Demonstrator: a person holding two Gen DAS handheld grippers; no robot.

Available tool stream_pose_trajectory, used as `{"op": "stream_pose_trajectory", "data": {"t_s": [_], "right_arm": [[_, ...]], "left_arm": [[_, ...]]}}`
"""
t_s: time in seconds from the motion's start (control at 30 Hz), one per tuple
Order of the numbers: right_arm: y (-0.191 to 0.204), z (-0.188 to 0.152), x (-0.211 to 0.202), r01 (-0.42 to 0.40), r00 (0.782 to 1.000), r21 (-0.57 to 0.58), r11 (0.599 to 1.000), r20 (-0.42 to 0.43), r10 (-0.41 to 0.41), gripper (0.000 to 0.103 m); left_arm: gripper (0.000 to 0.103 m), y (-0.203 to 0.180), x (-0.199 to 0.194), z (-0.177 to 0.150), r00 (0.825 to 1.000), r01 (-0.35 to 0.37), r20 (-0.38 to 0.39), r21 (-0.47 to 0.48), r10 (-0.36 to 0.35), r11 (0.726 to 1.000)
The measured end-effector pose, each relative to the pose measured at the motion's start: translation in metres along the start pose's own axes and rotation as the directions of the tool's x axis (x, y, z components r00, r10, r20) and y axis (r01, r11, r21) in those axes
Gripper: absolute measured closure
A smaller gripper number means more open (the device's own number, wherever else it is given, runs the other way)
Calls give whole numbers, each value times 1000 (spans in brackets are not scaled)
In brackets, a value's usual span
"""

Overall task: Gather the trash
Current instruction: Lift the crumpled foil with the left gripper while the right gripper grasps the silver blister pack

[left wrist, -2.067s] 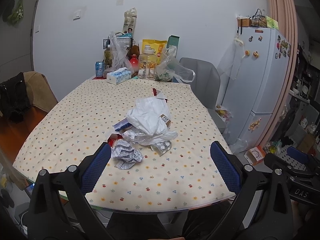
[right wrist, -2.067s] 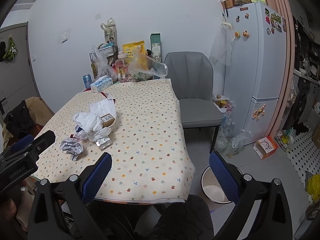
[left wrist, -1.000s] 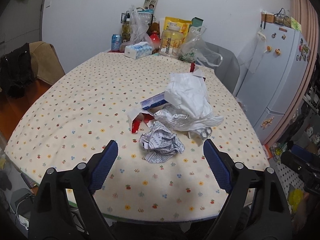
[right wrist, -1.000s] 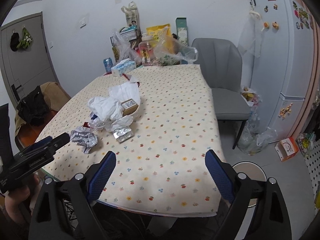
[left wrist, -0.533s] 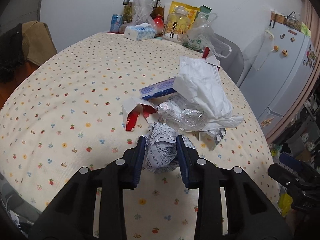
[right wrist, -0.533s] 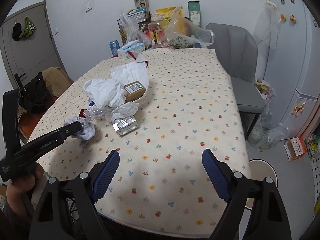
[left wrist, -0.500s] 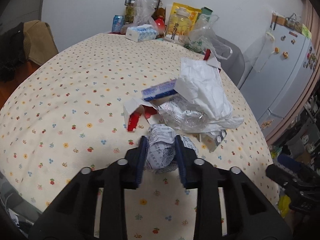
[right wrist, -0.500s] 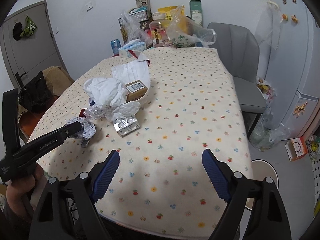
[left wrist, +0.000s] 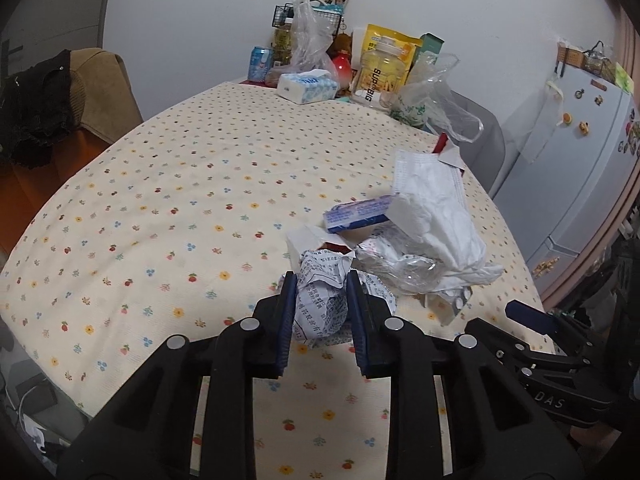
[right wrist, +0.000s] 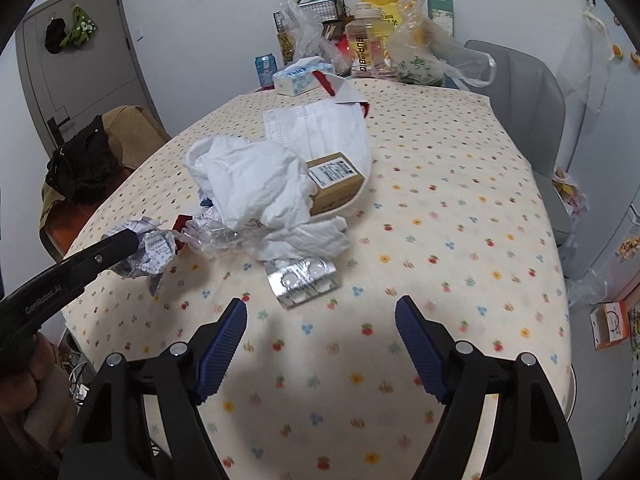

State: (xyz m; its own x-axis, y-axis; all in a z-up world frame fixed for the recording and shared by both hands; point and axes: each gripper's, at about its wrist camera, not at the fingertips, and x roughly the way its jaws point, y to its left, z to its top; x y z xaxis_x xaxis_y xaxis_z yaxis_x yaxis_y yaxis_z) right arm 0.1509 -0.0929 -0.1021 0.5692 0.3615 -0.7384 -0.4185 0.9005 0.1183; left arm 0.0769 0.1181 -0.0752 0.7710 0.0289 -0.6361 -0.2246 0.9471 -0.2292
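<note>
My left gripper (left wrist: 320, 312) is shut on a crumpled printed paper ball (left wrist: 322, 300), also seen in the right wrist view (right wrist: 154, 250), held just above the table. Beside it lies a trash pile: white tissue (right wrist: 256, 184), clear plastic wrap (left wrist: 400, 268), a blue-white small box (left wrist: 356, 214), a face mask (right wrist: 320, 128), a cardboard box (right wrist: 336, 180) and a foil pill blister (right wrist: 304, 280). My right gripper (right wrist: 320, 320) is open and empty, just in front of the blister.
The dotted tablecloth (left wrist: 160, 208) covers the table. At the far end stand a tissue box (left wrist: 308, 88), a can (left wrist: 260, 64), a jar (left wrist: 380, 76) and plastic bags. A grey chair (right wrist: 532, 92) and a fridge (left wrist: 580, 152) are on the right.
My left gripper closed on the paper ball and lifted it slightly. My right gripper moved forward over the table toward the pill blister, staying open.
</note>
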Motion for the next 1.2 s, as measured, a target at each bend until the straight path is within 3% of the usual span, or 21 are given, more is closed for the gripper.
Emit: {"op": "stream_pose_trajectory", "data": {"t_s": [0.2,0.27,0.3,0.33,0.43,0.77,1.2], "right_arm": [[4,8,23,5,1000,-16,1000,-15,-5,28],[4,8,30,-9,999,-16,1000,-36,9,36],[5,7,33,-17,998,-20,1000,-53,16,53],[6,7,33,4,999,-36,999,-48,-5,64],[7,6,26,-51,997,-31,998,-56,49,63],[0,-15,-19,-83,996,1,997,-20,83,64],[-57,-25,-80,-32,996,104,994,89,23,63]], "left_arm": [[78,12,4,3,1000,-25,1,-22,25,999],[78,13,4,3,1000,-30,2,-23,30,999],[78,13,4,3,999,-33,2,-23,34,999],[78,13,4,4,999,-33,-1,-25,33,999],[78,10,-1,4,1000,-24,2,-24,24,999],[78,-17,-23,3,999,11,38,18,-11,1000],[78,-79,-48,5,994,67,81,117,-76,991]]}}
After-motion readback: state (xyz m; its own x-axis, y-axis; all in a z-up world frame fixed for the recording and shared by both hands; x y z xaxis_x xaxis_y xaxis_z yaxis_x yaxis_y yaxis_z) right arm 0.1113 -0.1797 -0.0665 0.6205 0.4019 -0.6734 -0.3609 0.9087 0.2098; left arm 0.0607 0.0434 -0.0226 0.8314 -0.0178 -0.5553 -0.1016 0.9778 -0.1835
